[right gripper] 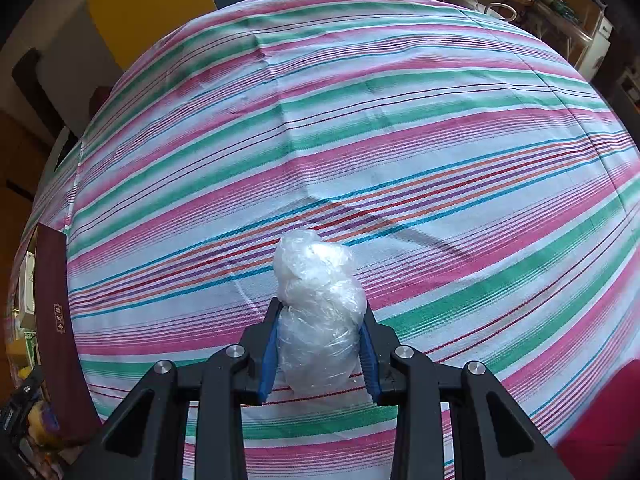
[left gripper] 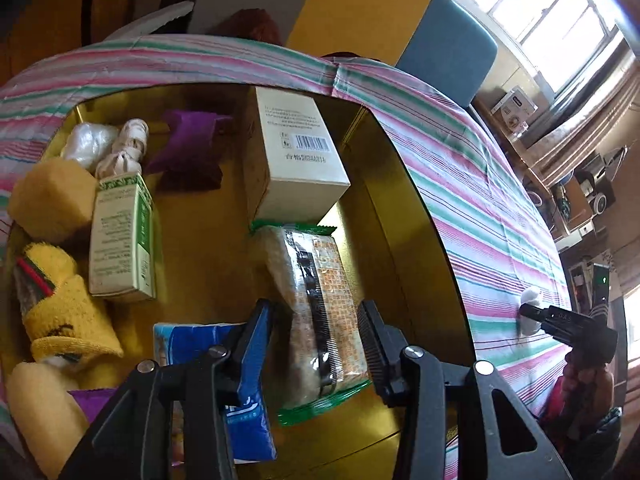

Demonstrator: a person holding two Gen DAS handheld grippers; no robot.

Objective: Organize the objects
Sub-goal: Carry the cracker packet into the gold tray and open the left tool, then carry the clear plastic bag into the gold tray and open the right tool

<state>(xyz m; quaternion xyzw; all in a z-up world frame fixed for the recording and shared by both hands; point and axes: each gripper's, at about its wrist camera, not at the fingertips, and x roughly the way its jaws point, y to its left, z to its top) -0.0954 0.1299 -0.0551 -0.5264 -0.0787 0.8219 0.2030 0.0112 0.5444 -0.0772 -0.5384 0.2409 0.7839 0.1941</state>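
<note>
My left gripper hangs over a gold-lined box on the striped cloth. Its fingers stand on either side of a green-edged cracker packet lying in the box, with a small gap on each side, so it looks open. My right gripper is shut on a crumpled clear plastic bundle resting on the cloth. The right gripper also shows in the left wrist view, far right of the box, with the white bundle at its tips.
The box also holds a cream carton, a green-white carton, a blue tissue pack, a yellow sock, yellow sponges, purple cloth and white bundles. The box's maroon outer wall shows at left.
</note>
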